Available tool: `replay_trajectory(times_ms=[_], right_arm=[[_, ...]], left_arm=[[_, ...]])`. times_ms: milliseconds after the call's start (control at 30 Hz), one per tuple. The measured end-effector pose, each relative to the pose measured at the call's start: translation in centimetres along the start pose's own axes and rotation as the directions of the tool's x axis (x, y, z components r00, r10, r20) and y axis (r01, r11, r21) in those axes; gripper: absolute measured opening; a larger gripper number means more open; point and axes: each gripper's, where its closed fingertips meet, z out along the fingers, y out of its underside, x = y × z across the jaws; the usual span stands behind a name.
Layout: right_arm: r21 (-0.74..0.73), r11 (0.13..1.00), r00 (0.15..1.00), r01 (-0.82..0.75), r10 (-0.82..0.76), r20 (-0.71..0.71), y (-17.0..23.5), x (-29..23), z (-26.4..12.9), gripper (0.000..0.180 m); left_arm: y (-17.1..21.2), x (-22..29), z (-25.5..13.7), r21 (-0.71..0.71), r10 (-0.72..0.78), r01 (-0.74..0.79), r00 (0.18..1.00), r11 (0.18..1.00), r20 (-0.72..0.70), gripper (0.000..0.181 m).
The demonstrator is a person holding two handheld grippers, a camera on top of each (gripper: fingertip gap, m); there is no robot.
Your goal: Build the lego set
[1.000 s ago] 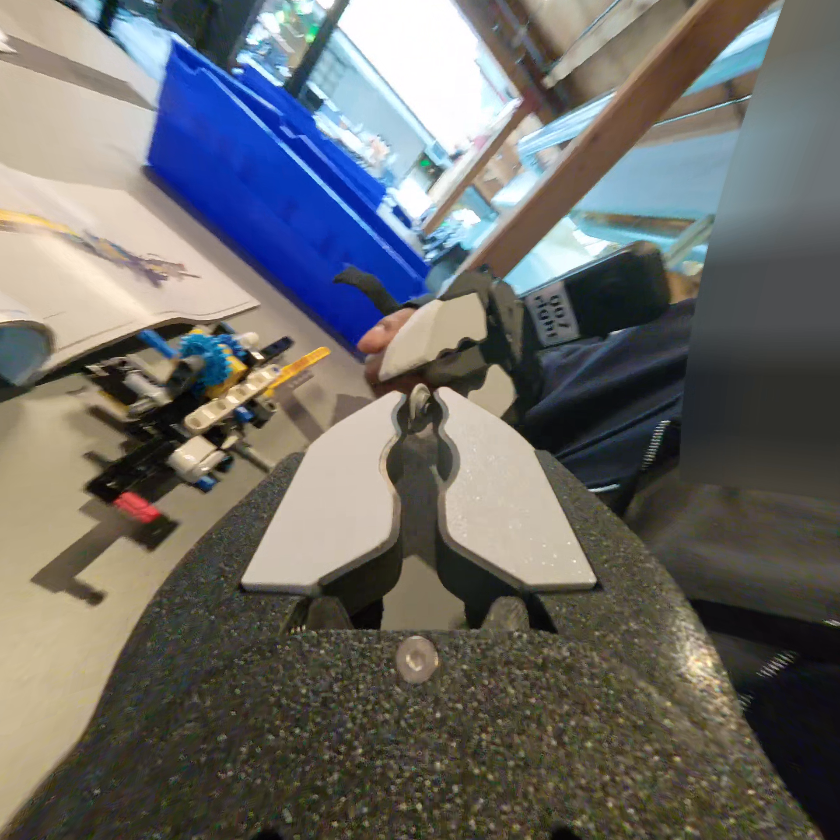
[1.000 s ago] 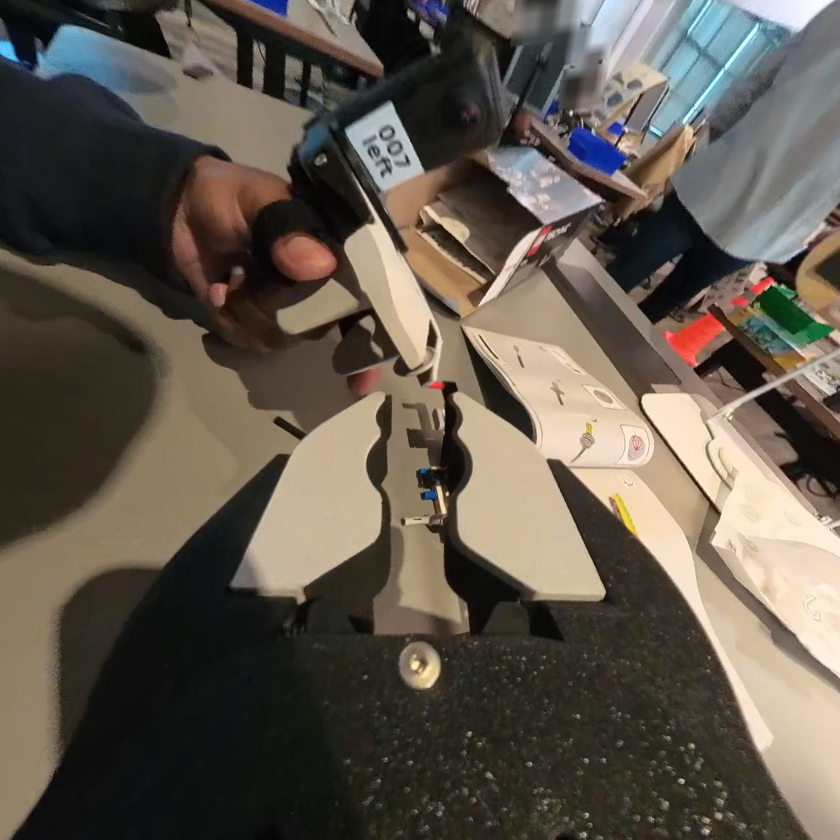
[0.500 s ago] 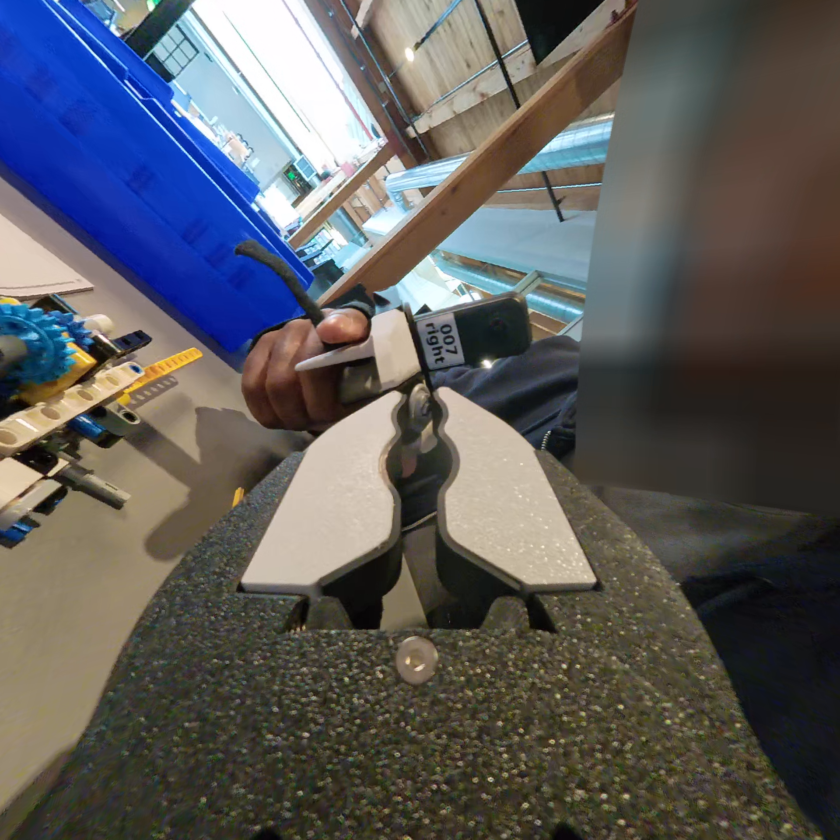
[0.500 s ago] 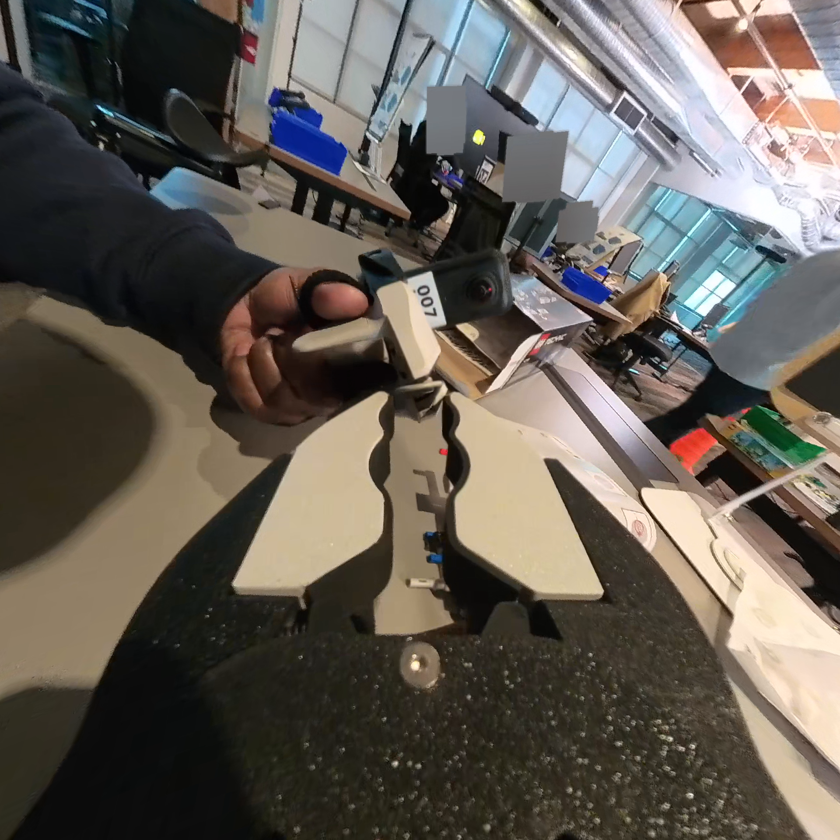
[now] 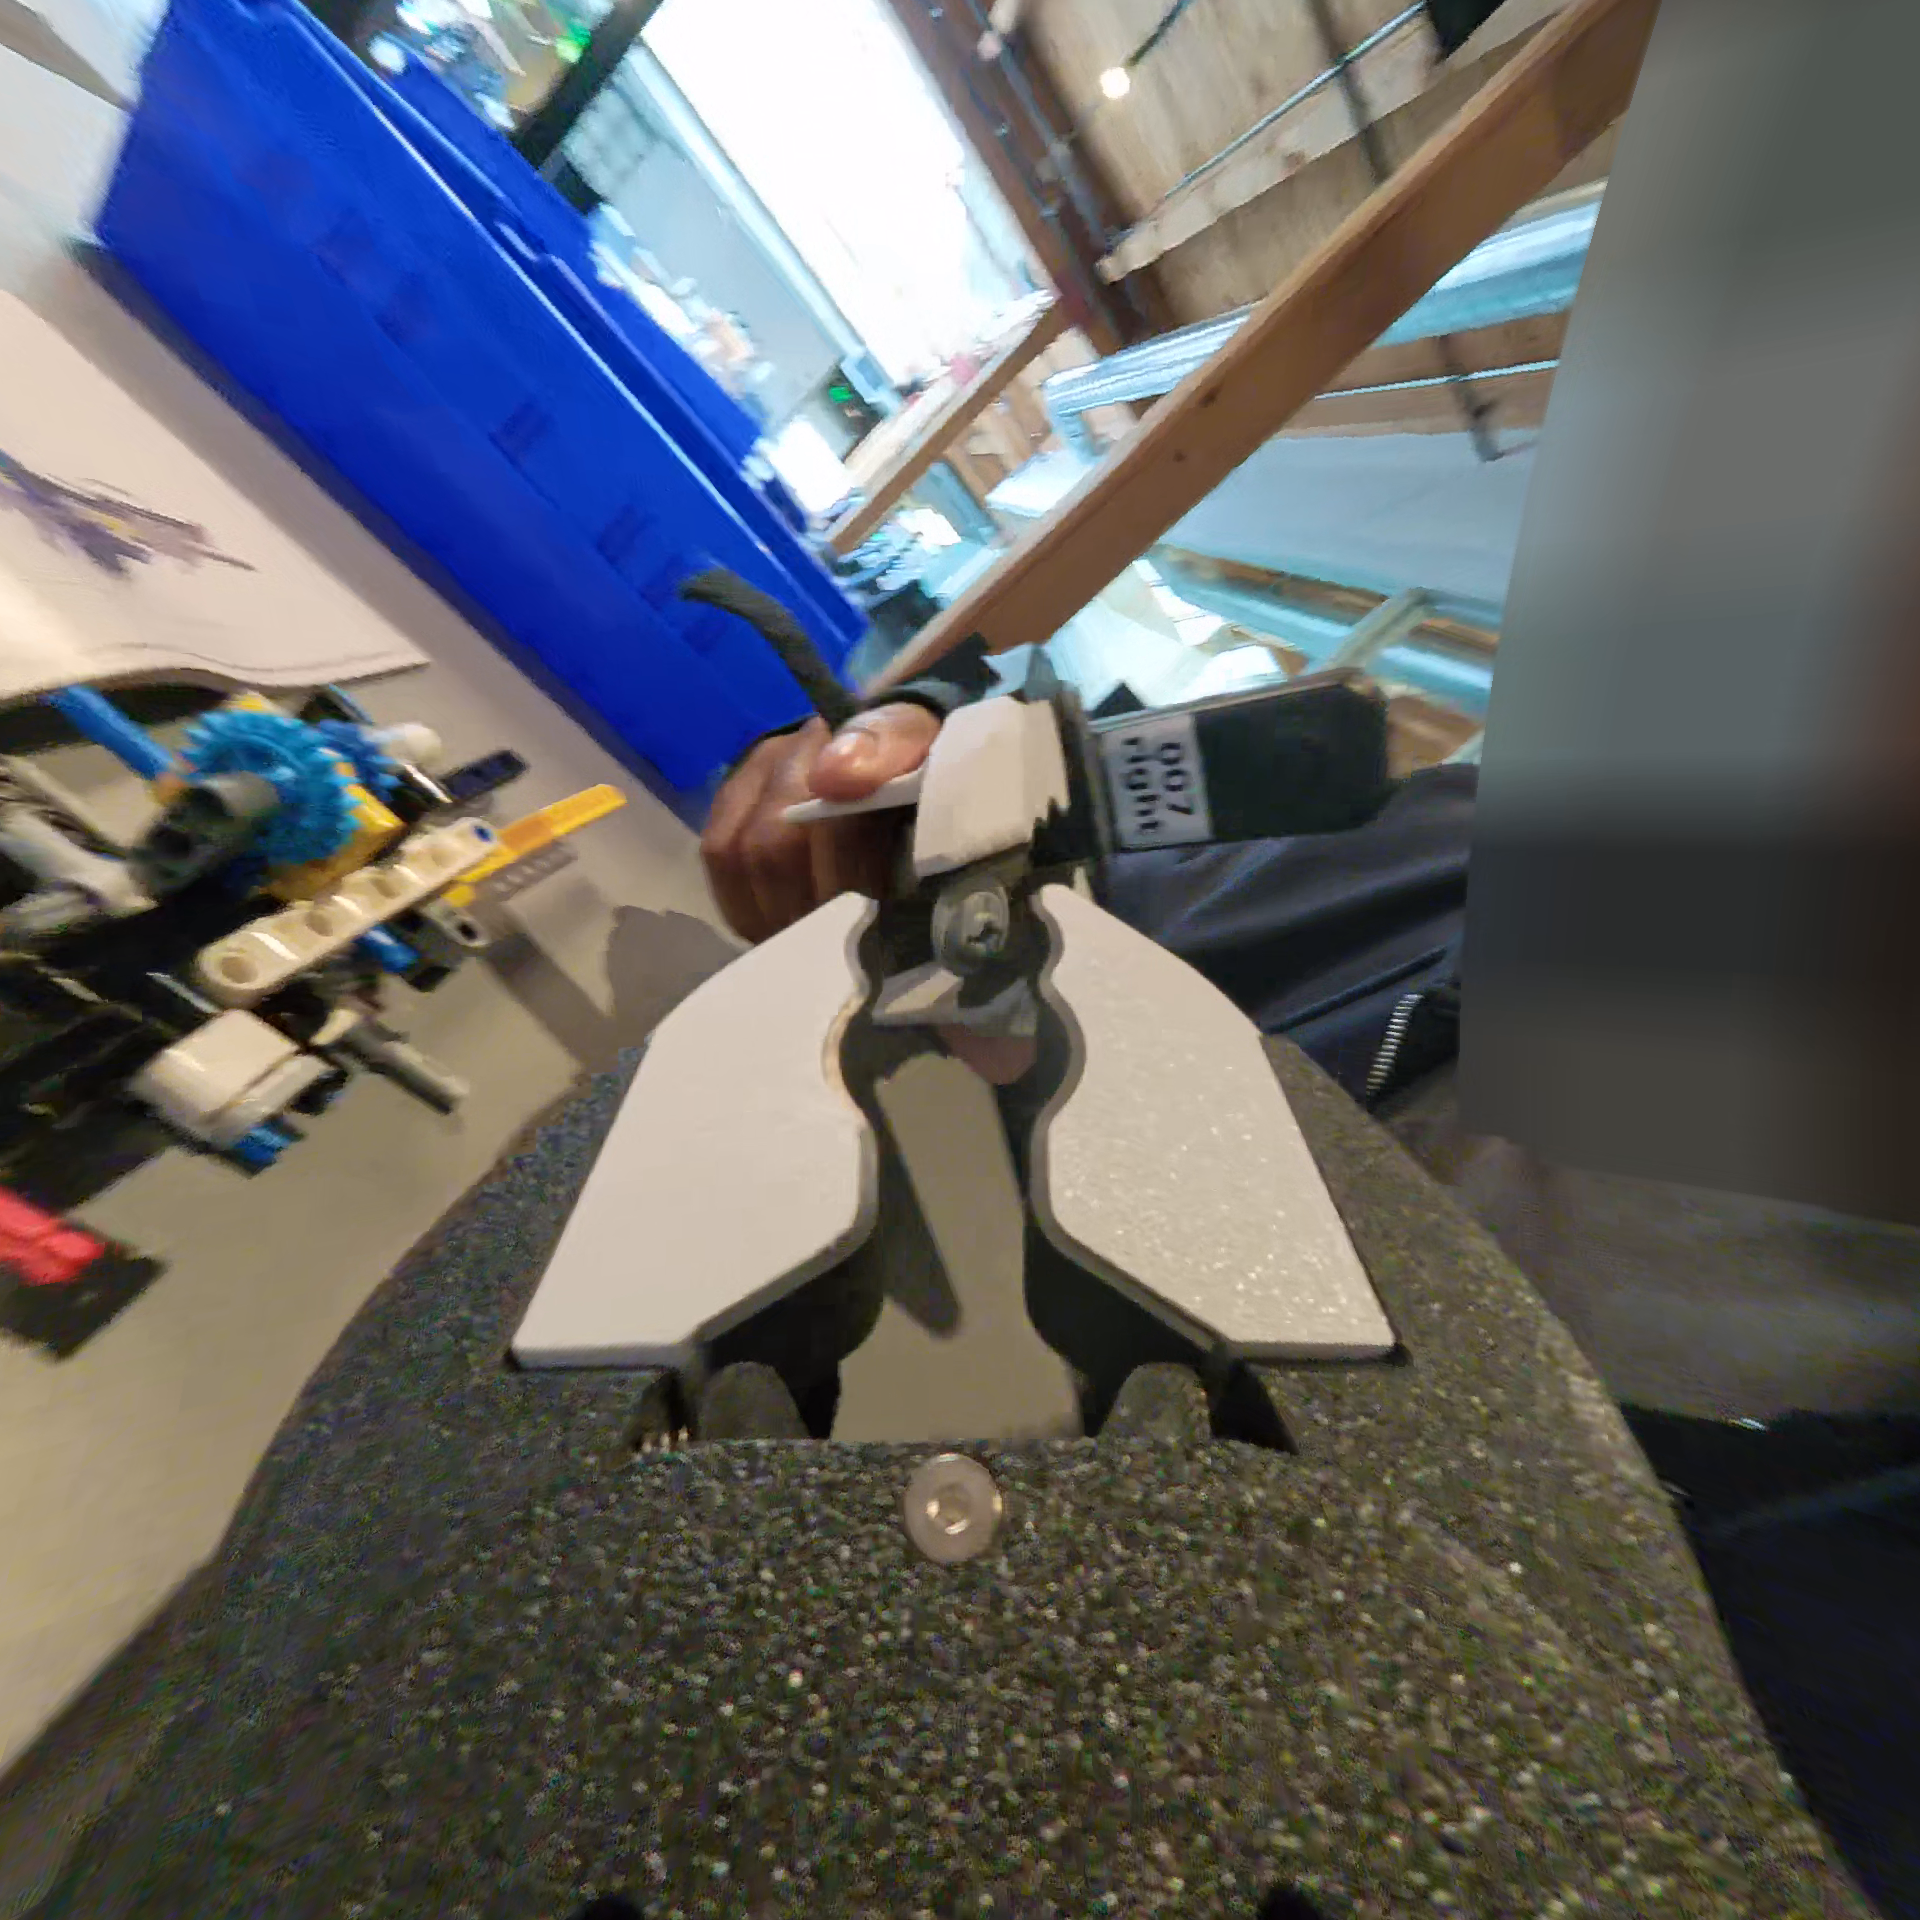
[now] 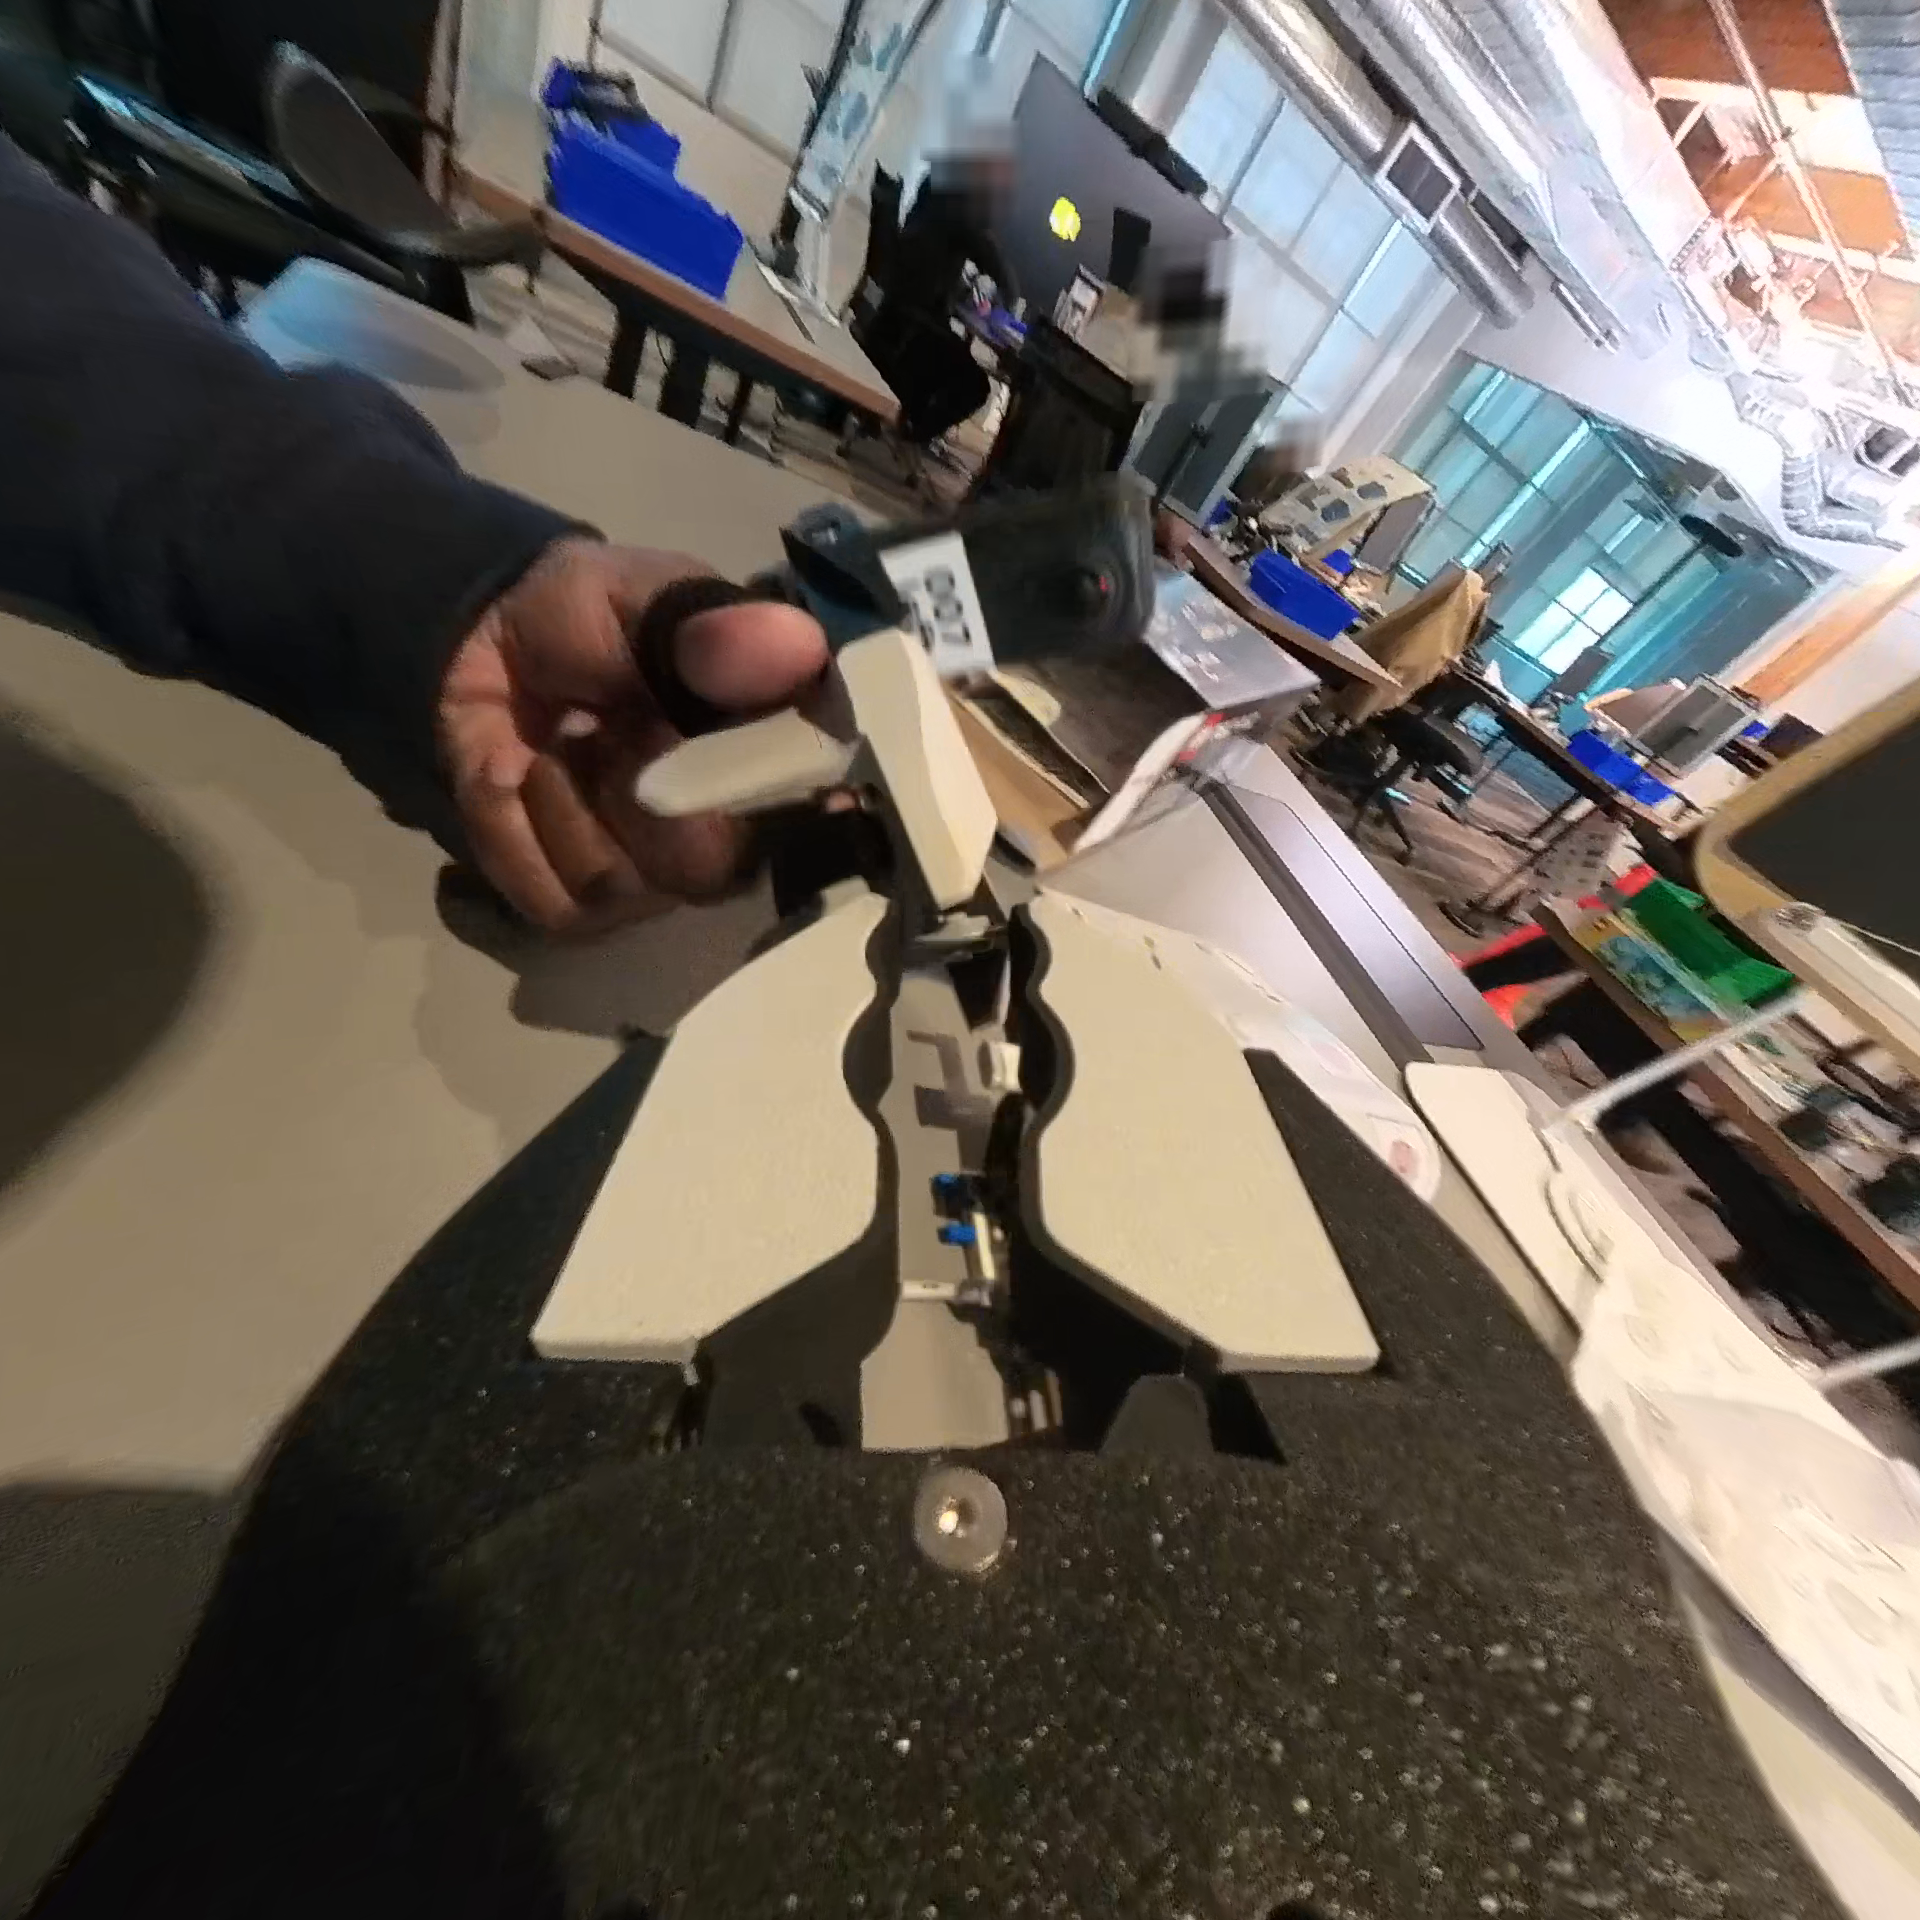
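Note:
My left gripper [image 5: 956, 909] points at my right gripper [image 5: 966, 800], which a hand holds just beyond it. A small grey round lego piece [image 5: 971, 925] sits between the left fingertips, and the jaws stand wider than the piece. In the right wrist view my right gripper [image 6: 953, 912] is shut on a black lego beam [image 6: 987, 1195] with blue pins, lying along its right finger. The left gripper [image 6: 914, 790] meets the right tips from above, with the grey piece [image 6: 951, 935] at the contact. The part-built lego model [image 5: 260, 883] lies on the table to the left.
A blue bin [image 5: 416, 395] stands behind the model, with an open instruction booklet [image 5: 125, 582] beside it. A red piece [image 5: 42, 1242] lies near the left edge. An open cardboard box [image 6: 1091, 748], a booklet [image 6: 1351, 1081] and a white tray [image 6: 1486, 1132] lie to the right. My left and right fingertips are right by each other.
Both grippers rose off the table and came tip to tip. The left jaws have parted wider around the grey piece. The right gripper still holds the black beam.

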Motion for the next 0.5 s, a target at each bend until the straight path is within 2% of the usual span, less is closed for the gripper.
replay_trajectory(times_ms=[133,233,400,500], right_arm=[[-0.157,0.983,0.992,0.095,-0.107,-0.069,1.8,0.7,0.3,0.019],[-0.236,0.957,0.977,0.166,-0.192,-0.093,2.4,0.7,0.6,0.019],[-0.307,0.923,0.957,0.230,-0.271,-0.099,2.8,0.5,0.9,0.019],[-0.324,0.917,0.957,0.231,-0.274,-0.093,3.1,0.4,0.9,0.019]], left_arm=[[-0.1,-1.6,-0.3,-0.074,0.146,-0.132,0.962,0.988,0.229,0.036],[0.2,-2.5,-0.1,-0.121,0.188,-0.156,0.926,0.980,0.328,0.037],[0.5,-3.4,-0.4,-0.168,0.230,-0.175,0.881,0.970,0.413,0.032],[0.6,-3.1,-0.3,-0.170,0.239,-0.185,0.888,0.968,0.393,0.020]])
